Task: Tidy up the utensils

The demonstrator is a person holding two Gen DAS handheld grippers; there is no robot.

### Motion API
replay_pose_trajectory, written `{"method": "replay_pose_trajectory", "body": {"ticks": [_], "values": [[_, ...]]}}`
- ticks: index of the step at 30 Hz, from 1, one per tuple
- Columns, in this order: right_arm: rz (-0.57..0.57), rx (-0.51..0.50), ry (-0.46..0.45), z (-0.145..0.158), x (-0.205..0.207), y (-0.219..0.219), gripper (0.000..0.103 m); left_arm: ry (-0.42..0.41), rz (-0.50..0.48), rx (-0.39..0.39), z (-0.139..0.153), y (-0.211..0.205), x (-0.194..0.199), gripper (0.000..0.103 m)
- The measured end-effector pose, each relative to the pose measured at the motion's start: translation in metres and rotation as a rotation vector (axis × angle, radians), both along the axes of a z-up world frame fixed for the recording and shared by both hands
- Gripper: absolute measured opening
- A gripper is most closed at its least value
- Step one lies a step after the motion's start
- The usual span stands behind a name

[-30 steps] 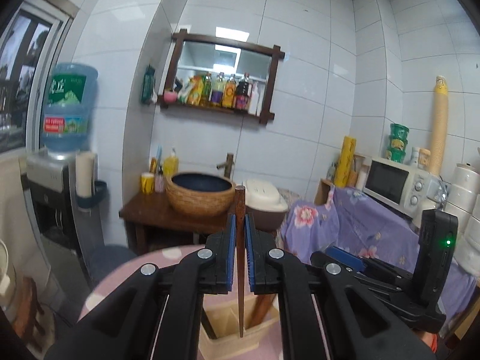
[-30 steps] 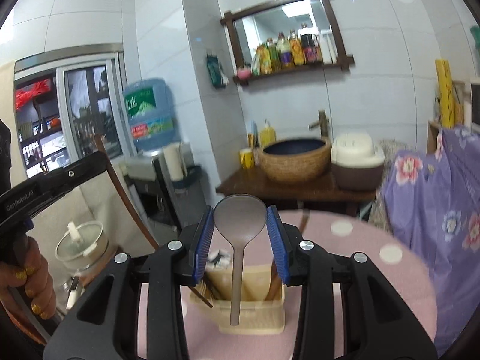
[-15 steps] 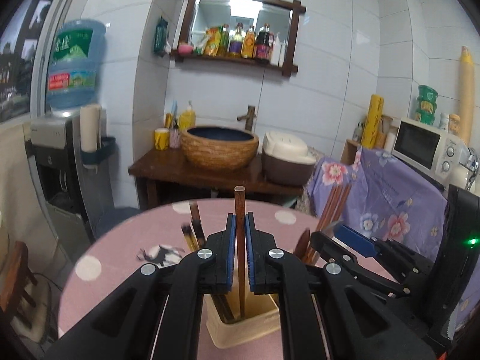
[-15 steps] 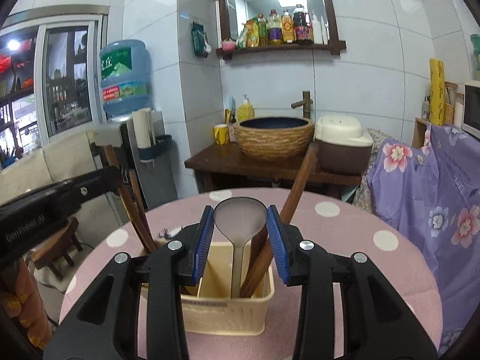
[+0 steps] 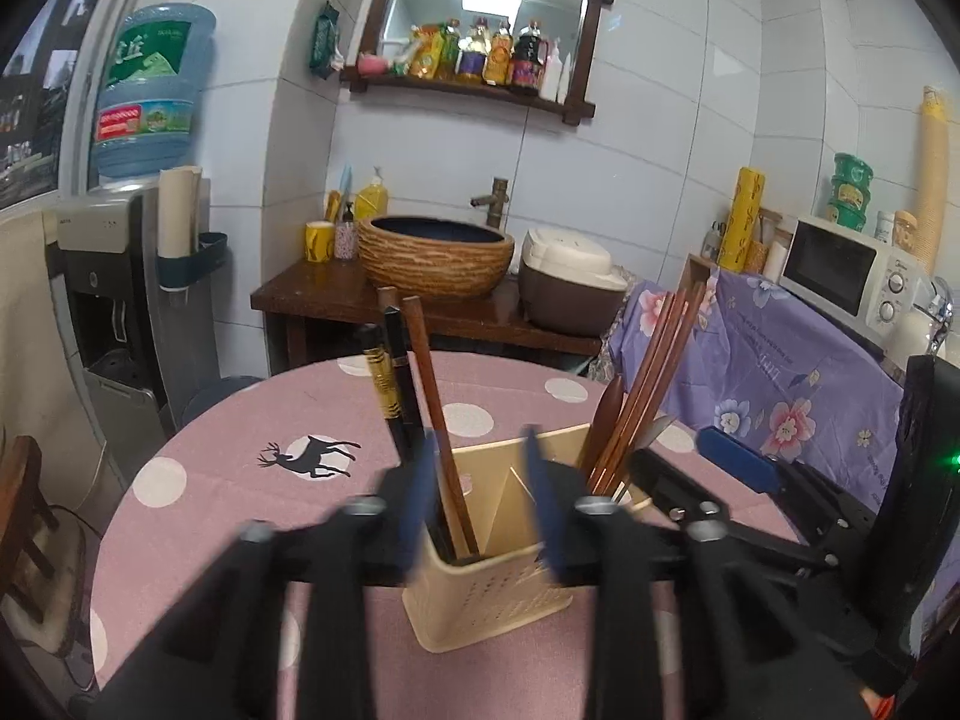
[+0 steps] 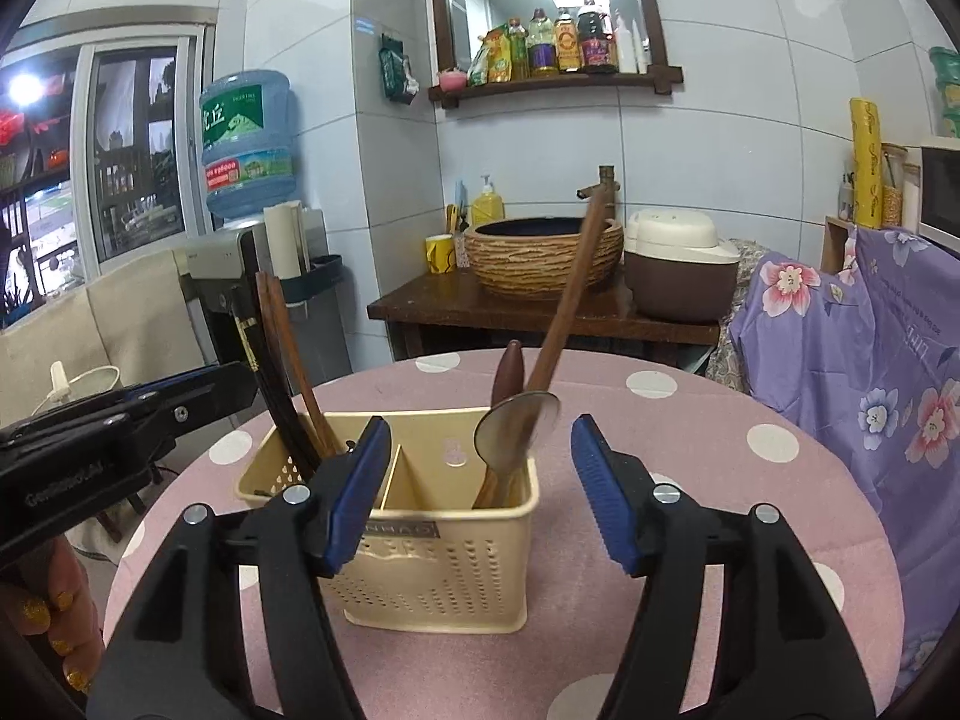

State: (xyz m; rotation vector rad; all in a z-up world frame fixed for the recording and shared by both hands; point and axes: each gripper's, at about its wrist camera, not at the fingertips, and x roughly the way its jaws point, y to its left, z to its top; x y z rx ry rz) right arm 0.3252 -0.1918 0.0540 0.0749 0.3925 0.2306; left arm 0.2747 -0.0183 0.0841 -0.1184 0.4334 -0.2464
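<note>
A cream perforated utensil holder (image 6: 438, 546) stands on the round table (image 6: 720, 480), which wears a pink cloth with white dots, and it fills the lower middle of both wrist views. In the right wrist view the right gripper (image 6: 480, 489) sits low in the frame with its blue-padded fingers (image 6: 600, 498) spread to either side of the holder's near rim; they have just been opening and press on nothing. Between and beyond them, in the holder's right compartment, a metal spoon (image 6: 519, 426) stands bowl up and leans on a long wooden handle (image 6: 570, 300) that slants toward the upper right of the frame. A dark rounded handle (image 6: 509, 375) rises just beside the spoon. The left compartment holds brown and black chopsticks (image 6: 282, 372) leaning toward the left edge. The middle compartment shows only its dividers. In the left wrist view the left gripper (image 5: 480, 498) is blurred, its fingers (image 5: 543, 504) parted and released, having just been opening. A brown chopstick (image 5: 435, 414) stands free in the holder's near compartment by the left finger, next to black chopsticks with gold bands (image 5: 390, 384). A bundle of reddish chopsticks (image 5: 654, 378) leans toward the right in the far compartment. At the lower left of the right wrist view, a hand (image 6: 48, 618) holds the left gripper's black body.
</note>
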Motion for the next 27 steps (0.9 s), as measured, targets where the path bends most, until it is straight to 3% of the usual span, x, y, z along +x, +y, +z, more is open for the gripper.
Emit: {"method": "replay_pose_trajectory", "body": {"ticks": [1,3,4,8,16,22,27], "values": [[-0.004,0.004,-0.005,0.0,-0.006,-0.004,0.068,-0.031,0.022,-0.01,0.0,0.004,-0.009,0.077],[-0.015,0.008,-0.013,-0.001,-0.023,-0.013,0.082,-0.09,0.059,-0.025,-0.002,0.012,-0.026,0.095],[-0.017,0.009,-0.017,-0.003,-0.033,-0.019,0.084,-0.117,0.072,-0.025,-0.005,0.015,-0.036,0.098],[-0.008,-0.009,-0.016,-0.014,-0.073,-0.037,0.097,-0.136,0.08,0.024,-0.021,0.02,-0.069,0.098],[-0.078,-0.06,-0.038,-0.077,-0.168,-0.055,0.097,-0.136,0.167,0.109,-0.072,0.023,-0.153,0.098],[-0.053,0.038,0.024,-0.119,-0.235,-0.054,0.097,-0.127,0.176,0.068,-0.104,0.03,-0.216,0.098],[-0.047,0.043,-0.064,-0.113,-0.277,-0.05,0.097,-0.112,0.18,0.041,-0.115,0.036,-0.244,0.098]]}}
